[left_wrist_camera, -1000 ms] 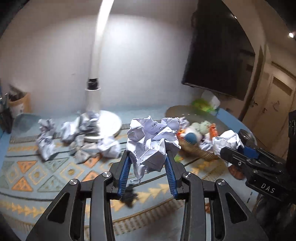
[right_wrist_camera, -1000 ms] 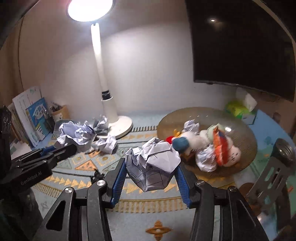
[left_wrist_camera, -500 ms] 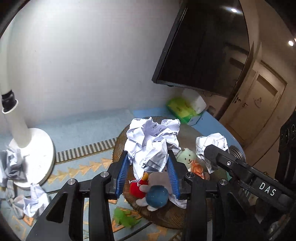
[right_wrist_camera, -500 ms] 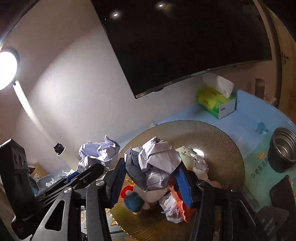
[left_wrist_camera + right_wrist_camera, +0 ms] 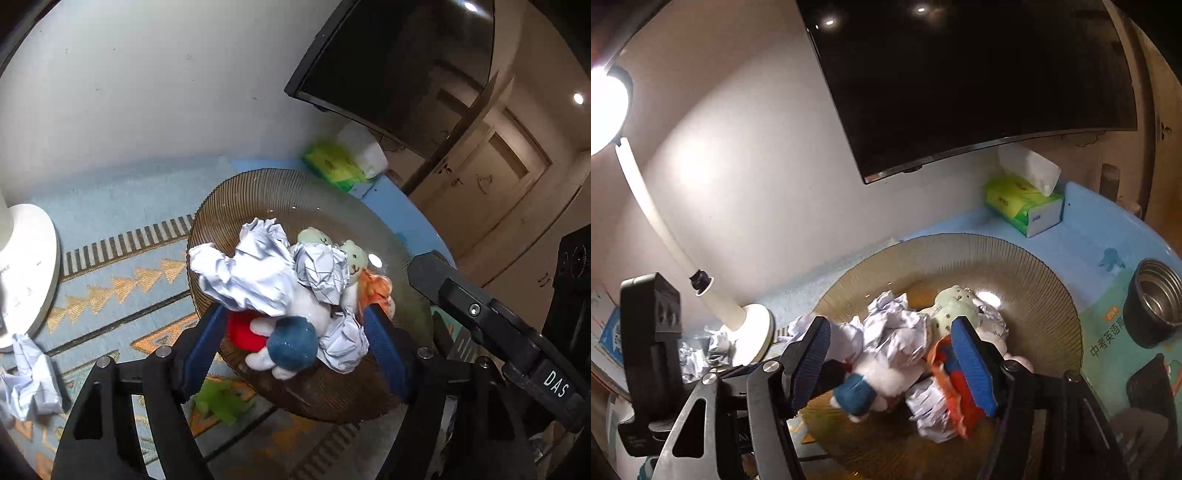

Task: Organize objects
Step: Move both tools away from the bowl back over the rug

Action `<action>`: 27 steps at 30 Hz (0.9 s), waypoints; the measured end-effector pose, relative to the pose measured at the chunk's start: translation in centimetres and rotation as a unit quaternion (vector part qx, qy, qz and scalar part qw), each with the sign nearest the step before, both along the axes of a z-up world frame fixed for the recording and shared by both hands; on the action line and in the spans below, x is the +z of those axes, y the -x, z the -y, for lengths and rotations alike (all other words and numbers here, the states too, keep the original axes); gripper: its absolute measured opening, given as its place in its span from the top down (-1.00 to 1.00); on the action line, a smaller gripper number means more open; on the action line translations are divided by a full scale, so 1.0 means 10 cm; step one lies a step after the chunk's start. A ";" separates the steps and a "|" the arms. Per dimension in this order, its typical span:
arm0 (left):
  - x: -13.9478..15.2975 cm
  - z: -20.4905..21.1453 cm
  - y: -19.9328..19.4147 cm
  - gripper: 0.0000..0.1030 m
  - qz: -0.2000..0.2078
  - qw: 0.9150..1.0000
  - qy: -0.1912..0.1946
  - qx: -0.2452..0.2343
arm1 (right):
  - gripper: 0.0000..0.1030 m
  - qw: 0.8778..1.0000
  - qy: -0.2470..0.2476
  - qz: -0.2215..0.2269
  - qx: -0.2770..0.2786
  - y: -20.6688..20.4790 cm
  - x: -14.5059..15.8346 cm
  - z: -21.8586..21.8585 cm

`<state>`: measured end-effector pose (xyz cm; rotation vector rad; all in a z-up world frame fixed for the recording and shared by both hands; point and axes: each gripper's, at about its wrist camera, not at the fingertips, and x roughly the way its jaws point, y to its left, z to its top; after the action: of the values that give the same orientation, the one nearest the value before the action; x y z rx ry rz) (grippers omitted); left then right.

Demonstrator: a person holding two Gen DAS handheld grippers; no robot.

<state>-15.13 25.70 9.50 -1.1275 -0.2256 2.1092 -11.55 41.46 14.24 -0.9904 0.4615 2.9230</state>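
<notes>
A ribbed brown glass plate [image 5: 258,192] [image 5: 1034,266] holds a pile of plush toys: a white one with a blue and red end [image 5: 291,343] and a pale green one [image 5: 354,254]. Crumpled paper balls lie on the pile: a large one [image 5: 251,273] [image 5: 897,332], a smaller one [image 5: 321,269] and a third at the front [image 5: 343,347]. My left gripper [image 5: 295,332] hangs over the plate's near side with its jaws opening. The large ball lies loose beyond the pads. My right gripper [image 5: 892,354] is also over the pile, jaws opening, and its pads touch nothing.
A white lamp base [image 5: 22,273] [image 5: 753,325] stands left of the plate, with more crumpled paper [image 5: 29,376] beside it. A green tissue box [image 5: 1023,203] sits by the wall under a dark screen. A steel cup [image 5: 1156,302] and a phone [image 5: 1148,384] are at the right.
Both grippers carried their paper balls from over the mat to the plate, then opened. The two balls now lie on the toy pile instead of between the pads.
</notes>
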 end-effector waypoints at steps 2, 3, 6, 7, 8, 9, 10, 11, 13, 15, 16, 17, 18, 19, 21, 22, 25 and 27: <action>0.11 0.09 -0.12 -0.45 -0.031 0.999 0.006 0.016 | -0.29 1.000 -0.005 -0.005 0.000 -0.11 0.05 0.04; 0.17 0.12 -0.16 -0.45 -0.041 0.999 0.008 0.015 | -0.29 1.000 -0.009 -0.009 0.000 -0.16 0.08 0.06; 0.33 0.28 -0.30 -0.45 -0.065 0.998 0.016 0.016 | -0.31 1.000 -0.010 -0.021 0.002 -0.33 0.19 0.12; 0.38 0.33 -0.33 -0.45 -0.072 0.997 0.019 0.019 | -0.31 1.000 -0.008 -0.025 0.006 -0.38 0.22 0.15; 0.42 0.41 -0.38 -0.45 -0.077 0.996 0.022 0.026 | -0.32 1.000 -0.006 -0.029 0.010 -0.43 0.25 0.19; 0.46 0.53 -0.44 -0.45 -0.081 0.996 0.021 0.033 | -0.32 0.999 -0.004 -0.032 0.017 -0.48 0.27 0.25; 0.49 0.68 -0.52 -0.45 -0.085 0.995 0.019 0.046 | -0.34 0.999 -0.001 -0.035 0.027 -0.53 0.29 0.31; 0.50 0.83 -0.59 -0.45 -0.088 0.994 0.016 0.058 | -0.34 0.998 -0.001 -0.038 0.041 -0.59 0.30 0.41; 0.53 1.12 -0.73 -0.46 -0.095 0.992 0.019 0.086 | -0.34 0.997 -0.009 -0.041 0.068 -0.67 0.29 0.63; 0.54 1.40 -0.90 -0.45 -0.110 0.985 0.045 0.124 | -0.34 0.994 -0.021 -0.040 0.100 -0.74 0.25 0.91; 0.54 1.56 -0.99 -0.45 -0.117 0.981 0.051 0.146 | -0.34 0.992 -0.026 -0.038 0.113 -0.76 0.21 1.04; 0.54 1.70 -1.06 -0.45 -0.118 0.977 0.055 0.168 | -0.34 0.991 -0.030 -0.036 0.128 -0.78 0.16 1.19; 0.52 1.84 -1.14 -0.45 -0.118 0.972 0.060 0.194 | -0.34 0.989 -0.031 -0.033 0.142 -0.78 0.12 1.32; 0.48 1.97 -1.20 -0.45 -0.118 0.967 0.063 0.216 | -0.34 0.987 -0.031 -0.030 0.154 -0.79 0.07 1.44; 0.37 2.17 -1.31 -0.45 -0.120 0.956 0.071 0.257 | -0.34 0.983 -0.034 -0.022 0.177 -0.78 -0.04 1.68; 0.30 2.28 -1.34 -0.46 -0.121 0.951 0.076 0.275 | -0.34 0.982 -0.041 -0.020 0.183 -0.78 -0.12 1.78; 0.02 2.54 -1.36 -0.45 -0.105 0.938 0.080 0.321 | -0.34 0.981 -0.063 -0.010 0.185 -0.77 -0.38 2.00; -0.18 2.66 -1.32 -0.45 -0.089 0.937 0.074 0.331 | -0.34 0.978 -0.060 0.001 0.198 -0.76 -0.59 2.07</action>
<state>-1.89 -0.86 7.69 -1.0232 -0.4098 2.8500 -3.92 20.78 8.35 -1.1904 0.0906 3.2418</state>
